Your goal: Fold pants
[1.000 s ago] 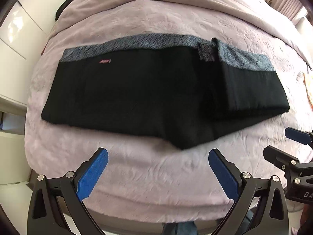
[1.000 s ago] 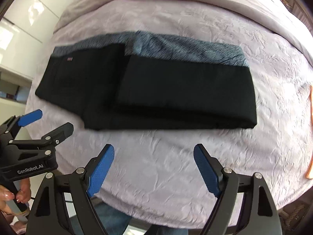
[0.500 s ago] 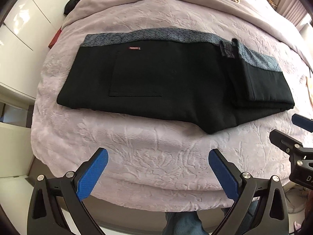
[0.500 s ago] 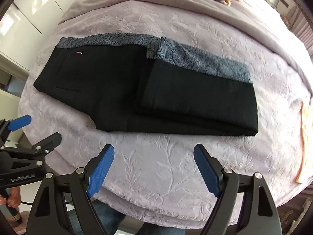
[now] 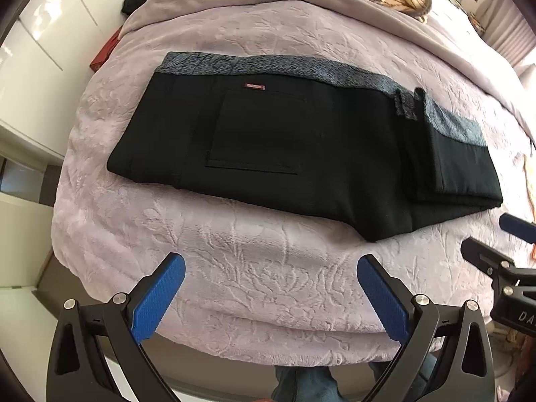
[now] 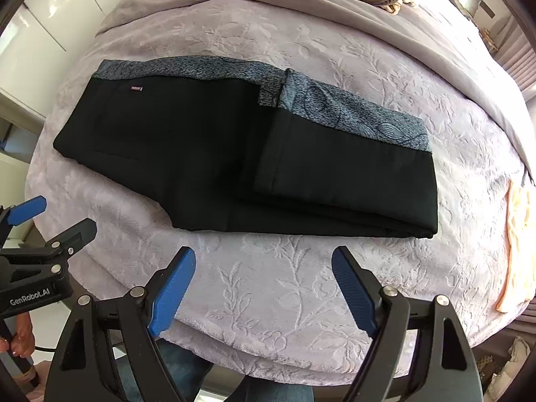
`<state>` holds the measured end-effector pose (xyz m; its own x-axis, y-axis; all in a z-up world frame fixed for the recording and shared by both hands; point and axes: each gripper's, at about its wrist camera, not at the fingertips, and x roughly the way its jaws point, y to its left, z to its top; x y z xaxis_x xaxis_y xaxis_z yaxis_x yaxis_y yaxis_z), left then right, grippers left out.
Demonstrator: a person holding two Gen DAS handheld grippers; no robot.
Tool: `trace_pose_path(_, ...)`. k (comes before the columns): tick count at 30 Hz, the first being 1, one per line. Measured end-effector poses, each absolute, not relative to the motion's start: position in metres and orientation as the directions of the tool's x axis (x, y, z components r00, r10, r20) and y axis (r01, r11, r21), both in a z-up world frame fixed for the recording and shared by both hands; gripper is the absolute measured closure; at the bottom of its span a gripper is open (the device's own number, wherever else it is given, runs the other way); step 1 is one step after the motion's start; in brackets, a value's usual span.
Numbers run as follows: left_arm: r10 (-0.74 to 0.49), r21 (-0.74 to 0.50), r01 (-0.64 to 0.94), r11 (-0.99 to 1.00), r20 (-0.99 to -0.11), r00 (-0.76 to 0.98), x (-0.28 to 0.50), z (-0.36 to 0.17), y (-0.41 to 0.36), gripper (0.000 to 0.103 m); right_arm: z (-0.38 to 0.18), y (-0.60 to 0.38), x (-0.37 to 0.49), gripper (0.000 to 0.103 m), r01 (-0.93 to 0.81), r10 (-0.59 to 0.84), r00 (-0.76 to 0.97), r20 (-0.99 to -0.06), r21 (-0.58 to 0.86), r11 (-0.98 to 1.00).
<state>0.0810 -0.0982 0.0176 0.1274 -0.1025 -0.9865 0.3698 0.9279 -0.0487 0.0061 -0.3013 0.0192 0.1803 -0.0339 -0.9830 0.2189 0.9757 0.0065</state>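
Across the lilac bed (image 5: 268, 284) lies one pair of black pants (image 5: 284, 147), long axis side to side, leg ends already folded over at the right; it sits beyond both sets of fingers, untouched; the right gripper (image 6: 263, 288) looks nearer that folded end, the left gripper (image 5: 269, 293) nearer the waist; both stand wide and empty.

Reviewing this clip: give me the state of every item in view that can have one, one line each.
Black pants: lying flat on the bed, partly folded, leg end doubled back over the right part.
Back pocket: facing up, flat.
Left claw: open, holding nothing, above the bedspread.
Right claw: open, holding nothing, above the bedspread.
Bedspread: spread smooth under the pants.
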Motion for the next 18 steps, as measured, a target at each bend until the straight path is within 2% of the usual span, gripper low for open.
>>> trace_pose_path(8, -0.161, -0.118, 0.333, 0.935, -0.981, 0.104, 0.091, 0.014, -0.083, 0.000, 0.015, -0.293, 0.010, 0.017, 0.204, -0.021, 0.169, -0.985, 0.014, 0.979)
trace_pose_path(18, -0.166, -0.132, 0.297, 0.946, -0.982, 0.091, 0.099, 0.007, -0.074, 0.000, 0.006, -0.283, 0.013, 0.017, 0.168, -0.002, 0.139, -0.990, 0.021, 0.985)
